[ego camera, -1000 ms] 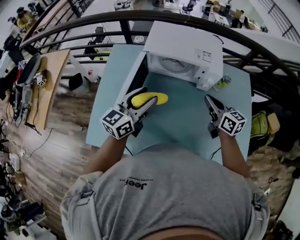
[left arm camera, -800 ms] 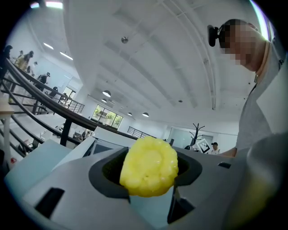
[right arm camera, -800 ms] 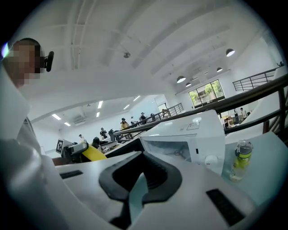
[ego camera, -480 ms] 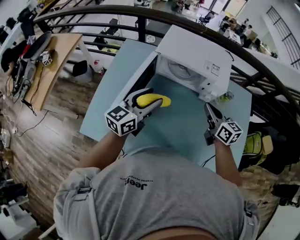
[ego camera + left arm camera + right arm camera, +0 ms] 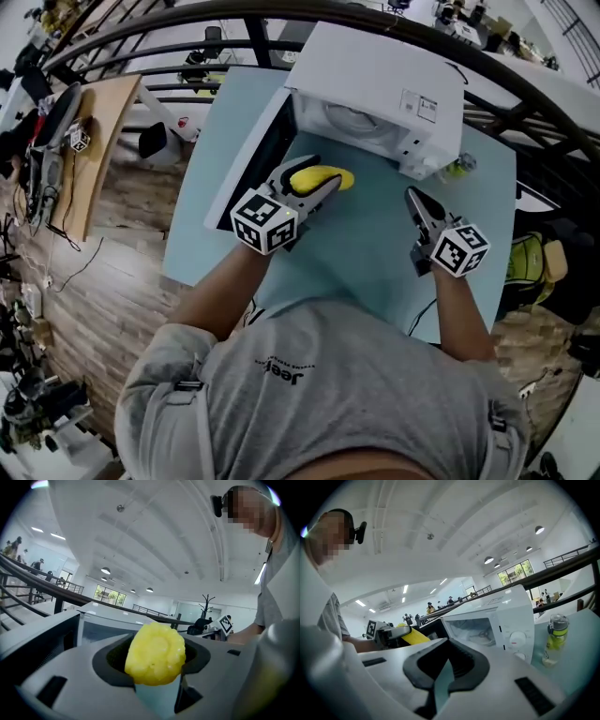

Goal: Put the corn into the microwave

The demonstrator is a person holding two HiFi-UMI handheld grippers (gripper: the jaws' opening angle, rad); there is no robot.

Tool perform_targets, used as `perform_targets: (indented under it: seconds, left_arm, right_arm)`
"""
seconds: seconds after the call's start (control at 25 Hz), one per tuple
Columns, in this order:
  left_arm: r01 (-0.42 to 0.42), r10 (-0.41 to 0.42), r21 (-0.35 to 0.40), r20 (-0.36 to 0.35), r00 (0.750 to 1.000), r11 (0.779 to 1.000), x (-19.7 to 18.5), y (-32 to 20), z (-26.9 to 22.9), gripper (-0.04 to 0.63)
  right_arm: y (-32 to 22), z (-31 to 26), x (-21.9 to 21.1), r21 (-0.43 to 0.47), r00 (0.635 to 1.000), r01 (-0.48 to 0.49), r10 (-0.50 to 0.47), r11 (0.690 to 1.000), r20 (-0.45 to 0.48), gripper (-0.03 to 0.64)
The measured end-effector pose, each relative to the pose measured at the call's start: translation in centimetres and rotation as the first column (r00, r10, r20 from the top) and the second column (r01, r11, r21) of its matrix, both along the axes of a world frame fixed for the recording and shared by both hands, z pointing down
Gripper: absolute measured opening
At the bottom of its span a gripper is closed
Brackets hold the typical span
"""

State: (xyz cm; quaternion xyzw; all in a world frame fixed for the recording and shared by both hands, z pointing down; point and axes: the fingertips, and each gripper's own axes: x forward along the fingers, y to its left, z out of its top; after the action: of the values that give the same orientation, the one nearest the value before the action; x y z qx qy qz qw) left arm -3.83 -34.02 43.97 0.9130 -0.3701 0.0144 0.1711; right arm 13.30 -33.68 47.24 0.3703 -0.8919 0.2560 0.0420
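A yellow corn cob (image 5: 323,176) sticks out of my left gripper (image 5: 319,187), which is shut on it. In the left gripper view the cob's end (image 5: 157,653) fills the gap between the jaws (image 5: 157,672). The white microwave (image 5: 384,84) stands at the back of the pale blue table (image 5: 375,253). Its dark door (image 5: 248,155) hangs open to the left. The cob hovers just in front of the open cavity (image 5: 352,127). My right gripper (image 5: 415,199) floats over the table to the right, shut and empty. From its own view (image 5: 447,667) I see the microwave (image 5: 497,625).
A small yellow-green bottle (image 5: 457,167) stands by the microwave's right side, also seen in the right gripper view (image 5: 555,632). A dark railing (image 5: 187,37) curves behind the table. A wooden bench (image 5: 94,159) with gear lies at the left.
My left gripper has carried the corn forward and down, closer to the microwave's open front. The right gripper has sunk a little beside it.
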Motion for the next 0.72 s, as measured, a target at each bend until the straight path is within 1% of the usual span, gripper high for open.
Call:
perform_targets:
  seconds: [0.12, 0.28, 0.44, 0.6, 0.72]
  left_arm:
    - [0.027, -0.027, -0.001, 0.010, 1.000, 1.000, 0.5, -2.3, 1.8, 0.249]
    - [0.087, -0.087, 0.004, -0.004, 0.996, 0.996, 0.6, -5.6, 4.1, 0.249]
    - [0.126, -0.127, 0.039, 0.023, 0.992, 0.991, 1.1, -8.6, 6.1, 0.249]
    - [0.155, -0.157, 0.046, 0.044, 0.987, 0.987, 1.5, -11.4, 8.3, 0.249]
    - [0.177, -0.180, 0.066, 0.048, 0.982, 0.982, 1.6, -13.3, 9.1, 0.249]
  right_arm:
    - [-0.6, 1.3, -0.1, -0.007, 1.000, 0.000, 0.000, 1.000, 0.007, 0.017]
    - [-1.4, 3.1, -0.5, -0.008, 1.000, 0.009, -0.009, 1.000, 0.017, 0.017]
    - [-2.4, 4.3, -0.8, -0.004, 0.999, 0.014, -0.013, 1.000, 0.035, 0.017]
    - [-3.1, 5.2, -1.3, 0.007, 0.998, 0.016, -0.017, 1.000, 0.065, 0.017]
    - [-3.5, 6.0, -1.8, 0.005, 0.996, 0.022, -0.022, 1.000, 0.086, 0.018]
